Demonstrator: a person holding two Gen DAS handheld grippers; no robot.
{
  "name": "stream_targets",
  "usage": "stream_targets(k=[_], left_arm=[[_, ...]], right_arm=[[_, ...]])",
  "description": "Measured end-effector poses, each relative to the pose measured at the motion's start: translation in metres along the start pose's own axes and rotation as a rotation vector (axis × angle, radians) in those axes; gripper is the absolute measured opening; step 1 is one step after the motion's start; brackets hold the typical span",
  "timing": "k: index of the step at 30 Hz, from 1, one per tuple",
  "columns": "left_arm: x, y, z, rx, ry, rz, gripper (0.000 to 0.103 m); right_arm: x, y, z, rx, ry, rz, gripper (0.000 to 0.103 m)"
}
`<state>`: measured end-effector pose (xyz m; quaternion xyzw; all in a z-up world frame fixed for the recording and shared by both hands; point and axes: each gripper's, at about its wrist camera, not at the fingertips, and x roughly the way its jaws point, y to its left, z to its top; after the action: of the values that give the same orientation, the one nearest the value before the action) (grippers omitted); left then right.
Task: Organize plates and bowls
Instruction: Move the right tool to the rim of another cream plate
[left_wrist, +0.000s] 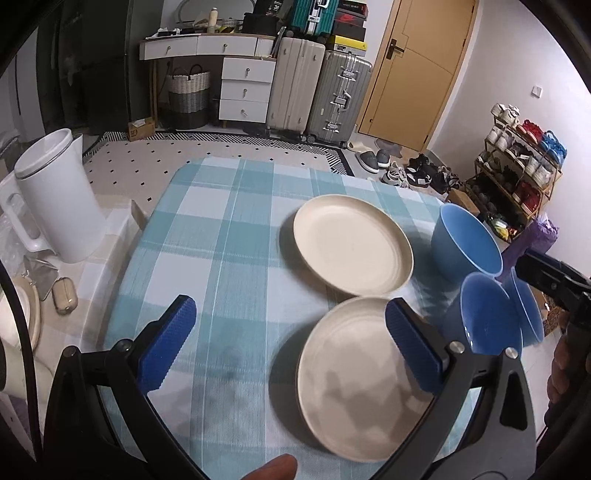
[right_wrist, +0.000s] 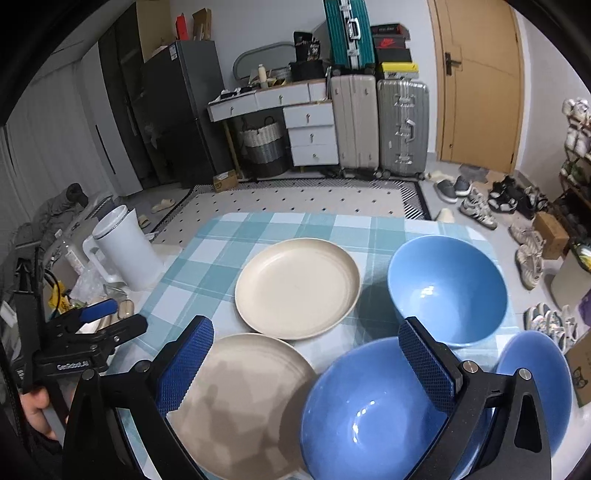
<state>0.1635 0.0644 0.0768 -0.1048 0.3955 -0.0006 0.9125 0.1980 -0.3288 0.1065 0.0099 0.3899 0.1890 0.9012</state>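
Note:
Two cream plates and three blue bowls lie on a blue checked tablecloth (left_wrist: 221, 240). In the left wrist view my left gripper (left_wrist: 288, 347) is open above the cloth, its right finger over the rim of the near plate (left_wrist: 354, 391); the far plate (left_wrist: 351, 243) lies beyond. The far bowl (left_wrist: 465, 240) and two near bowls (left_wrist: 487, 317) stand to the right. In the right wrist view my right gripper (right_wrist: 306, 365) is open over the gap between the near plate (right_wrist: 236, 402) and the near bowl (right_wrist: 365, 410). Behind are the far plate (right_wrist: 295, 284), the far bowl (right_wrist: 447, 288) and a third bowl (right_wrist: 535, 373).
A white jug (left_wrist: 59, 195) stands off the table's left edge, beside clutter. The left gripper's body (right_wrist: 81, 343) shows at the left of the right wrist view, held by a hand. Shoes and a shoe rack (left_wrist: 517, 173) lie to the right; suitcases and drawers stand at the far wall.

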Motion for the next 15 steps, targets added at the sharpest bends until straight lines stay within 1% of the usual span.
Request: stream_targets(k=[2, 8, 15], left_arm=[[0.007, 0.0, 0.009, -0.004, 0.002, 0.007, 0.102], [0.028, 0.005, 0.031, -0.021, 0.014, 0.004, 0.102], [0.061, 0.011, 0.047, -0.021, 0.037, 0.024, 0.102]], right_arm=[[0.009, -0.002, 0.009, 0.007, 0.019, 0.01, 0.102], [0.032, -0.001, 0.029, -0.009, 0.065, -0.009, 0.102], [0.063, -0.003, 0.045, -0.009, 0.115, -0.035, 0.102]])
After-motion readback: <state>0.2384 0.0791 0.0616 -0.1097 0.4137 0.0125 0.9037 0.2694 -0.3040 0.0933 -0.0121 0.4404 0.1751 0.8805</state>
